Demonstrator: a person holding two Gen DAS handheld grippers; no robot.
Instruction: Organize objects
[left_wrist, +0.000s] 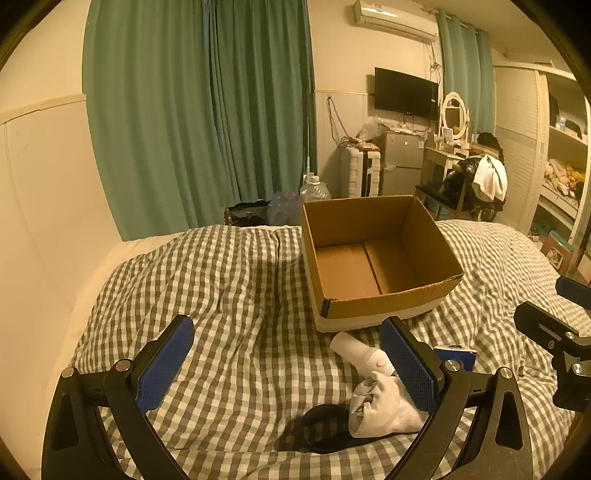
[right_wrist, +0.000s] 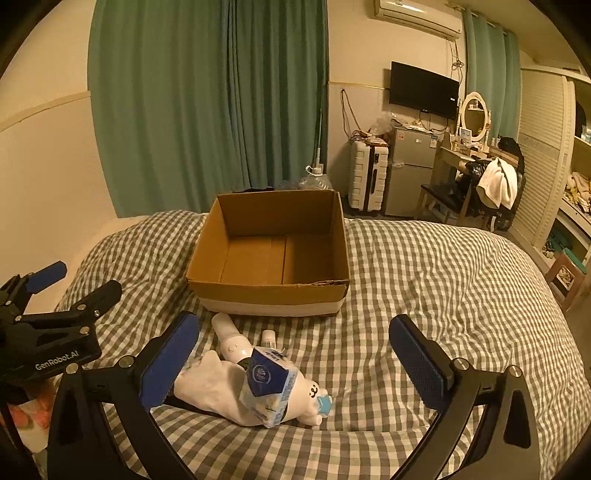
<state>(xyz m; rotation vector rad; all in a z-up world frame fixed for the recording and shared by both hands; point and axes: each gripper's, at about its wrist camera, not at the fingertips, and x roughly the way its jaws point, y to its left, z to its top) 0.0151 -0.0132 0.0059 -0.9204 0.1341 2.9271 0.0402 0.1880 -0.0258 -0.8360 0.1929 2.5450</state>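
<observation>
While both jaws gape, cardboard box (right_wrist: 269, 254) sits empty (bedtop).

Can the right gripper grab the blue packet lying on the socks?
Probably yes. The right gripper is wide open, and the blue packet lies on top of the white socks, just in front of its fingers. Nothing covers it, though closing could catch the sock underneath.

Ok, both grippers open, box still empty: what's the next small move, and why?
Probably ease the right gripper down toward the blue-and-white packet on top of the pile. Its jaws stand wide with nothing between them, the packet sits uppermost and the cardboard box just beyond holds nothing.
</observation>
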